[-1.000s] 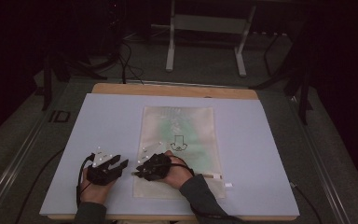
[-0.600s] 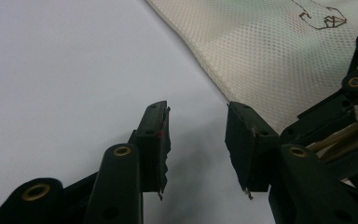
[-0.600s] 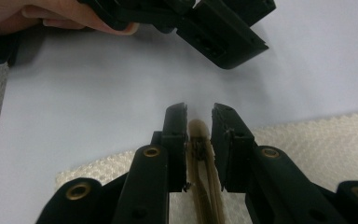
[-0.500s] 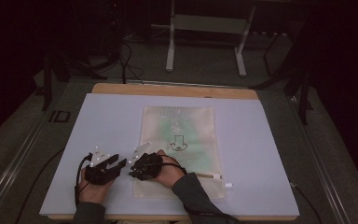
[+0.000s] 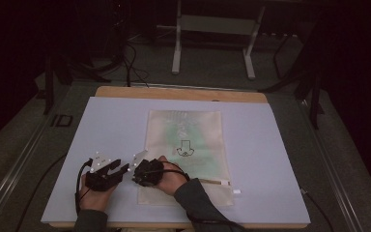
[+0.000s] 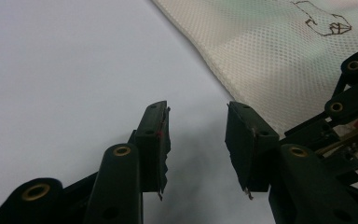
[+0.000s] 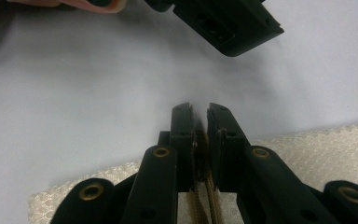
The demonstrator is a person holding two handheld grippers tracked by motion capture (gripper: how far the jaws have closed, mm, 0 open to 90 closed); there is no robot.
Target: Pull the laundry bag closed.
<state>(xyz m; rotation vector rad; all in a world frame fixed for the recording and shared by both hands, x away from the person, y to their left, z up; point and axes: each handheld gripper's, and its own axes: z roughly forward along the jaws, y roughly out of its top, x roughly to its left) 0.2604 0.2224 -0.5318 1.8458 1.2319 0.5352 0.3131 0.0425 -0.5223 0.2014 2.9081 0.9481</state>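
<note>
Bag: mesh pouch flat on the counter, centre of the high view.
Right gripper: your jaws have just closed — clamped on the zipper at the bag's lower-left corner.
Left gripper: jaws open, empty, over bare counter just left of the bag.
Risk: pull without pinning the mesh and the whole bag slides — or the pull slips free.
</note>
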